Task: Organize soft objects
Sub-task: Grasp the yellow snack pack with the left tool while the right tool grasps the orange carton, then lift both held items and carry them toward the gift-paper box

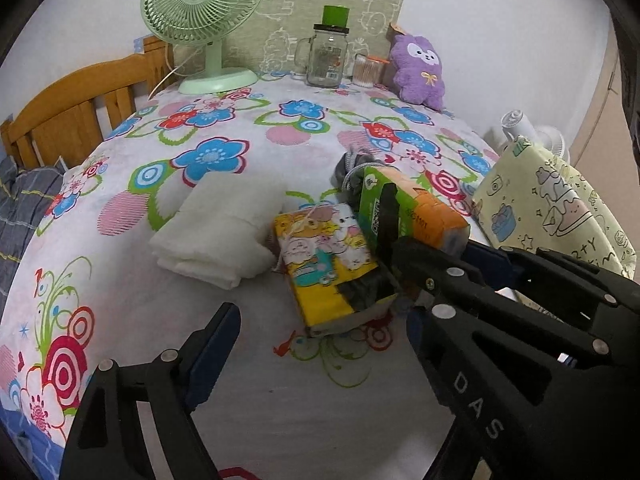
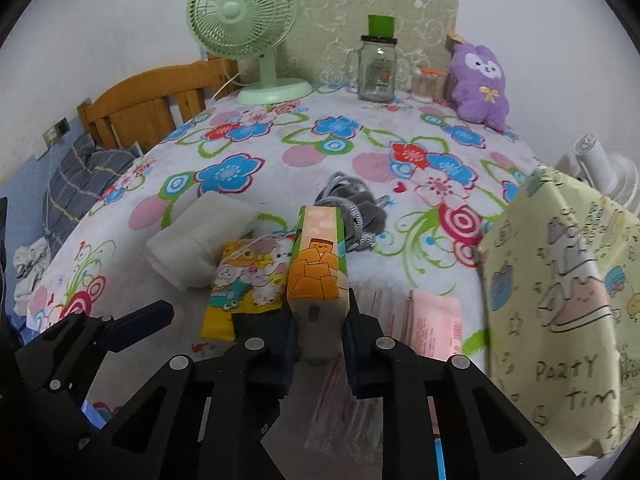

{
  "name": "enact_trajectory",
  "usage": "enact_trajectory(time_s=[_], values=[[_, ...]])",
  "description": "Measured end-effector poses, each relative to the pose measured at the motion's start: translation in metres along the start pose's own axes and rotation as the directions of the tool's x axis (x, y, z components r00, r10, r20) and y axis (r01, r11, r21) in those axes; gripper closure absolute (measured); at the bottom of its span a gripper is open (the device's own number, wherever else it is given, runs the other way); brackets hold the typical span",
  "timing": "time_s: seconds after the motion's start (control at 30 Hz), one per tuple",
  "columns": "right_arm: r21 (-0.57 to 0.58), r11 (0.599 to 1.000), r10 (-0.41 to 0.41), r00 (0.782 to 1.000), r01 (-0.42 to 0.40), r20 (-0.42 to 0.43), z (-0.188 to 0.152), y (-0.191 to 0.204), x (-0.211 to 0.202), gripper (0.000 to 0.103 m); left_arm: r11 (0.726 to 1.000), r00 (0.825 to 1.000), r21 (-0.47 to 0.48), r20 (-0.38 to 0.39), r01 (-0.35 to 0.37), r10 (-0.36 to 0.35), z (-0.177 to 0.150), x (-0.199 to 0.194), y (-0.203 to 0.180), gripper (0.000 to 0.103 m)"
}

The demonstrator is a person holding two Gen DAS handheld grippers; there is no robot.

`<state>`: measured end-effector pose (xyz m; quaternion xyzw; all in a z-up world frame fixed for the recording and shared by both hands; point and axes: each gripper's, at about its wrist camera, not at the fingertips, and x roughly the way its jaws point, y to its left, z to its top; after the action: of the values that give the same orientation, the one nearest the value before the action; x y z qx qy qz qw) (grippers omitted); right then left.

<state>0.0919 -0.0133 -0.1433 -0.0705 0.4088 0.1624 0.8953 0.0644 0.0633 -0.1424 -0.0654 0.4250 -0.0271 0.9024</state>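
Note:
My right gripper is shut on an orange and green tissue pack, held on edge above the flowered cloth; it also shows in the left wrist view. My left gripper is open and empty, just in front of a yellow cartoon tissue pack that lies flat, seen too in the right wrist view. A folded white cloth lies left of it. A grey fabric item lies behind the held pack. A purple plush leans at the back right.
A green fan, a glass jar mug and a cotton swab jar stand at the back. A pale yellow gift bag stands at the right. A pink packet lies under my right gripper. A wooden headboard is at left.

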Motion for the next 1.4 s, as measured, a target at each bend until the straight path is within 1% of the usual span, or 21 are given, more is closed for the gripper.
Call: enact_trajectory(time_s=[0.3,0.37,0.5,0.63,0.73,0.93,1.2,1.4], values=[[0.034,0.999,-0.033,0.998,0.032,0.047,0.001,-0.019,-0.015,0.081,1.0,1.0,0.007,-0.013,-0.021,0.021,0.004,0.012,-0.014,0.018],[0.043,0.998,-0.041,0.998,0.039,0.046,0.001,-0.023,-0.015,0.081,1.0,0.999,0.008,-0.021,-0.025,0.025,0.005,0.015,-0.016,0.024],[0.057,0.997,-0.05,0.998,0.048,0.041,0.0,-0.029,-0.013,0.081,0.998,0.998,0.018,-0.023,-0.053,0.053,0.005,0.02,-0.021,0.028],[0.064,0.996,-0.056,0.998,0.054,0.036,-0.001,-0.033,-0.012,0.08,0.996,0.996,0.034,-0.016,-0.087,0.088,0.005,0.021,-0.023,0.047],[0.063,0.997,-0.055,0.998,0.053,0.035,-0.001,-0.032,-0.011,0.08,0.996,0.996,0.028,-0.019,-0.082,0.082,0.006,0.021,-0.021,0.051],[0.061,0.997,-0.056,0.998,0.053,0.04,-0.001,-0.03,-0.014,0.08,0.998,0.998,0.022,-0.017,-0.058,0.058,0.007,0.014,-0.021,0.052],[0.062,0.996,-0.064,0.997,0.061,0.048,-0.002,-0.03,-0.027,0.08,0.997,0.998,0.024,0.012,-0.067,0.066,0.008,-0.002,-0.026,0.053],[0.067,0.996,-0.07,0.995,0.065,0.076,-0.001,-0.028,-0.043,0.08,0.997,0.997,0.031,0.041,-0.072,0.071,0.01,-0.016,-0.029,0.053]])
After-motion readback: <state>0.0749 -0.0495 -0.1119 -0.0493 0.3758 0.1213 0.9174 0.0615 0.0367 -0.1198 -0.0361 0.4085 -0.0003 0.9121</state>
